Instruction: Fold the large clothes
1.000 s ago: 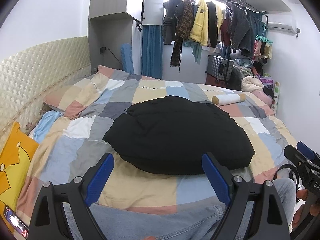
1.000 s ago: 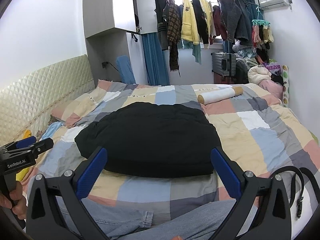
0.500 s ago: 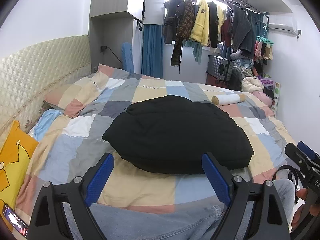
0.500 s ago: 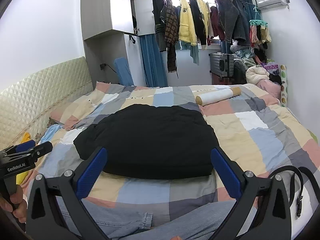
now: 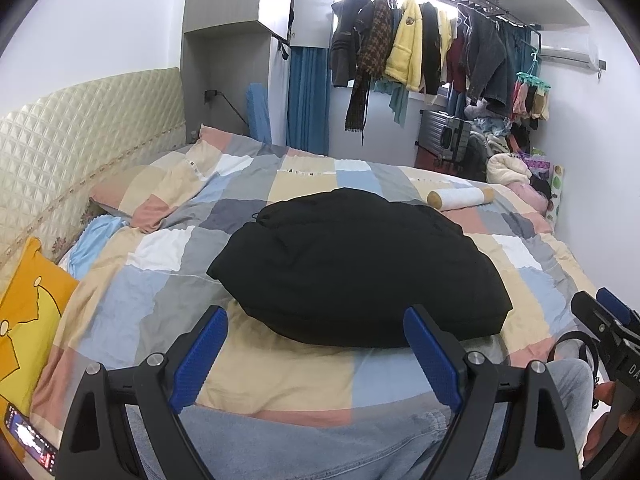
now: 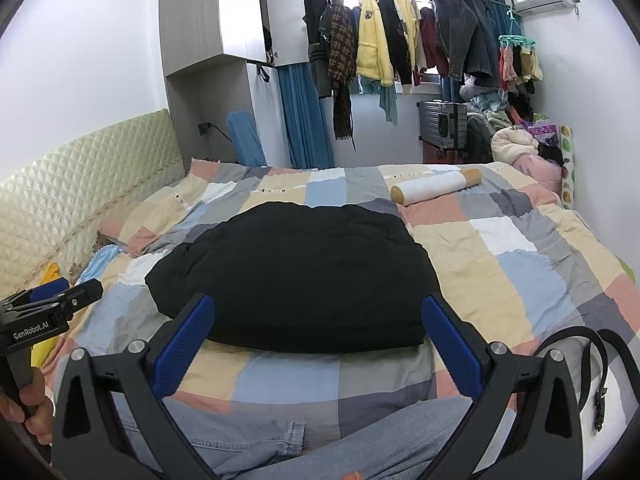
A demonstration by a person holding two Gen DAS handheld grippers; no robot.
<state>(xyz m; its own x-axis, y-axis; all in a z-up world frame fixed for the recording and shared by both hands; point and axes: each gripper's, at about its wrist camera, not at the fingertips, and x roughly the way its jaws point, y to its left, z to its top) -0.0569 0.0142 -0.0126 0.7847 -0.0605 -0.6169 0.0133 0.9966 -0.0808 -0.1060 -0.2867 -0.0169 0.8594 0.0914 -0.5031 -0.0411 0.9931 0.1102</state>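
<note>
A large black puffy garment [image 5: 356,268] lies folded in a rounded bundle on the patchwork bed cover [image 5: 168,280]; it also shows in the right wrist view [image 6: 296,272]. My left gripper [image 5: 316,328] is open and empty, held near the bundle's near edge, above my jeans. My right gripper [image 6: 318,316] is open and empty, also short of the bundle. Each gripper shows at the edge of the other's view: the right one [image 5: 608,320] and the left one [image 6: 48,308].
A white rolled bolster [image 6: 436,186] lies on the bed beyond the garment. A yellow pillow [image 5: 24,320] and a phone [image 5: 32,440] lie at the left. A black belt [image 6: 592,356] lies at the right. Clothes [image 6: 400,48] hang on a rail and a suitcase [image 6: 444,124] stands behind the bed.
Both grippers have risen and pulled back slightly; the views tilt up a little. The black garment has not moved. Both stay open.
</note>
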